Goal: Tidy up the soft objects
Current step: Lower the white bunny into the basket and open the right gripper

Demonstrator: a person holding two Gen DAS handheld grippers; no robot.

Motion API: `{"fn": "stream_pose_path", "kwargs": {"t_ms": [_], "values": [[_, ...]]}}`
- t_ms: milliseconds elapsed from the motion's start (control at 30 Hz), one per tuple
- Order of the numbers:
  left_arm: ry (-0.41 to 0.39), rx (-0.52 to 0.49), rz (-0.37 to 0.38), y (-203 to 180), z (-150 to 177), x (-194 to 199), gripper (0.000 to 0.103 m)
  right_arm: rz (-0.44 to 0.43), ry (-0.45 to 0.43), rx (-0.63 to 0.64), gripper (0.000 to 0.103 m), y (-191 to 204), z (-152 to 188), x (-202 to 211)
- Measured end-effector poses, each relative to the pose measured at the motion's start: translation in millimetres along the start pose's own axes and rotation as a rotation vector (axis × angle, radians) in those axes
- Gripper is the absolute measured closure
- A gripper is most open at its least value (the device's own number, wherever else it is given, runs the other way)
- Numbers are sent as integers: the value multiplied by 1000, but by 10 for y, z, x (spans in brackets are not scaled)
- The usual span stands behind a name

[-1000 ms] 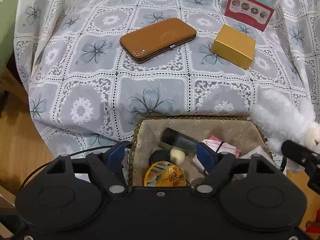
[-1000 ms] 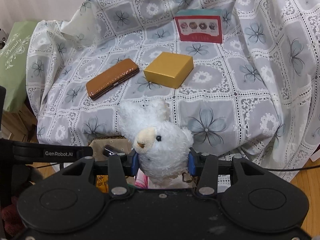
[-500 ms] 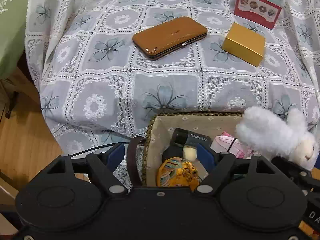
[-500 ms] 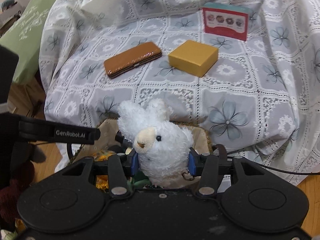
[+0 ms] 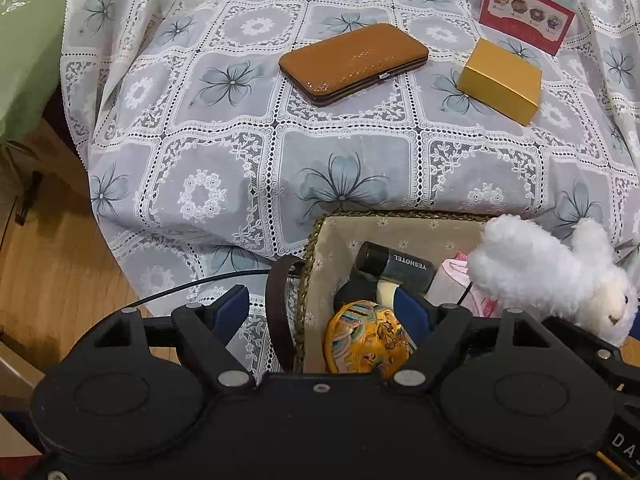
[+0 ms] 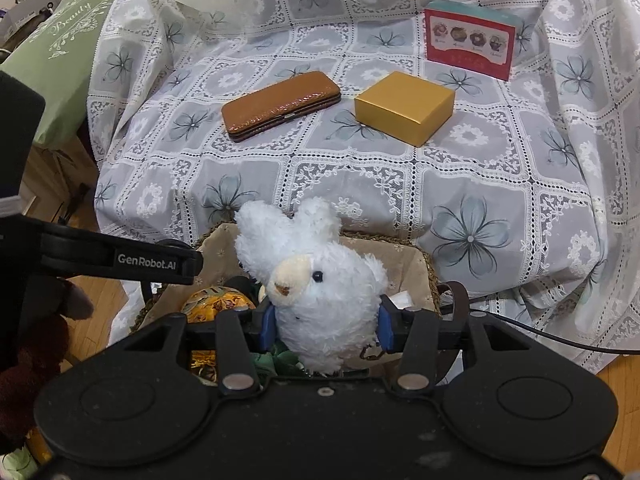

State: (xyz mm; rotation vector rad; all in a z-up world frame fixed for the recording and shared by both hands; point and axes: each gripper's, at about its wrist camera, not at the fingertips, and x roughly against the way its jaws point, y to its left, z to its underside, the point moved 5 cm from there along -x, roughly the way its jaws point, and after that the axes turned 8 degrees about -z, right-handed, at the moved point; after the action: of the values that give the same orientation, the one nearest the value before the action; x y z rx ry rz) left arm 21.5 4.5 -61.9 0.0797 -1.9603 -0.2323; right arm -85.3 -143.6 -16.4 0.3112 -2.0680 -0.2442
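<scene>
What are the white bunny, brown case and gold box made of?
White bunny: plush, fluffy pile, likely synthetic.
Brown case: glossy, leather-like, textured sheen; possibly faux.
Gold box: probably card with a satin metallic finish, sharp folded edges.

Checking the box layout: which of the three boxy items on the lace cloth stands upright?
The red picture-fronted box at the back stands upright; the brown case and gold box lie flat.
</scene>
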Motion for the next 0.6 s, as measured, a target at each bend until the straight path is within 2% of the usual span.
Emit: {"fn": "stream_pose_path", "kwargs": {"t_ms": [300, 600], "values": [[-2, 4, 1, 15, 19, 19, 27, -20, -9, 8, 55, 39, 6, 42], [-13, 5, 2, 4, 26, 79, 27, -29, -21, 3, 48, 19, 14, 92]]}}
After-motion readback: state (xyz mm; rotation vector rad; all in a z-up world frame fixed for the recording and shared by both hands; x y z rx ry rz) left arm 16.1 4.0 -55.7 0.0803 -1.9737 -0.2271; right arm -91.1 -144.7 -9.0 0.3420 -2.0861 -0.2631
